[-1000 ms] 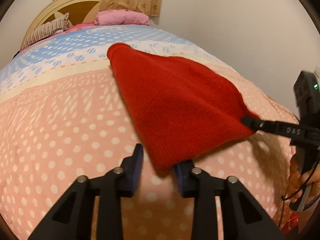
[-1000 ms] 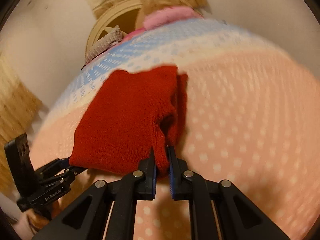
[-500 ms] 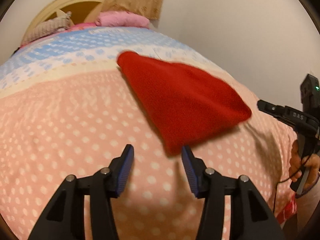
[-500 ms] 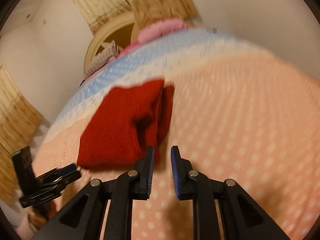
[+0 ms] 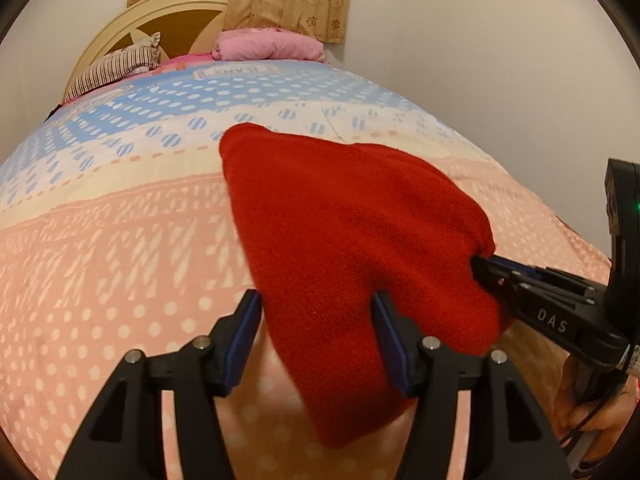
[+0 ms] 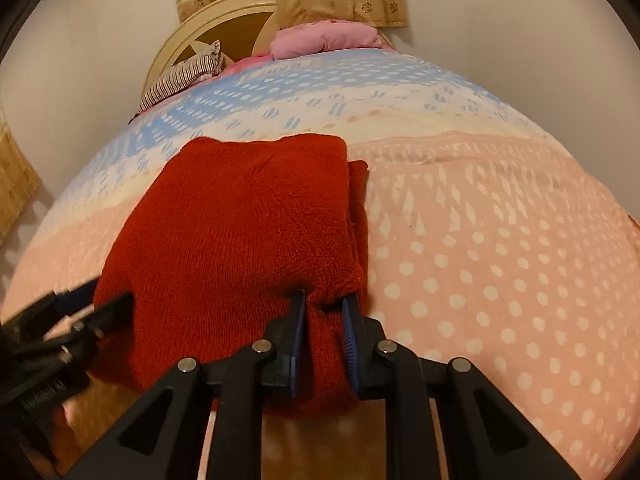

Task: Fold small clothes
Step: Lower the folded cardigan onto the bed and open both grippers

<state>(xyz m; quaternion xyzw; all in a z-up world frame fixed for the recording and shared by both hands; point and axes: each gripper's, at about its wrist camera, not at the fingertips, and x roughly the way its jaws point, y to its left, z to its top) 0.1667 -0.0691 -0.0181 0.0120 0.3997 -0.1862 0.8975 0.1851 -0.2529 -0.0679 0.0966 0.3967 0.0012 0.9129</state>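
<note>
While your left gripper stood over the near corner of the red knitted garment, its jaws had just been opening, and the blue pads sat wide apart on either side of the cloth without pressing it. You therefore had that gripper released, with the garment's corner lying between the jaws. Your right gripper was set on the other near corner of the garment, its jaws narrow and a bunched fold of red knit packed between the pads; it was clenched on the cloth. In the left wrist view that same gripper reached in from the right edge with its tip at the garment's side, and your hand showed below it on the handle. The garment lay folded on the dotted pink and blue bedspread, roughly mid-bed, one edge doubled along its right side. Beyond it, a pink pillow and a striped pillow rested against the cream headboard.
</note>
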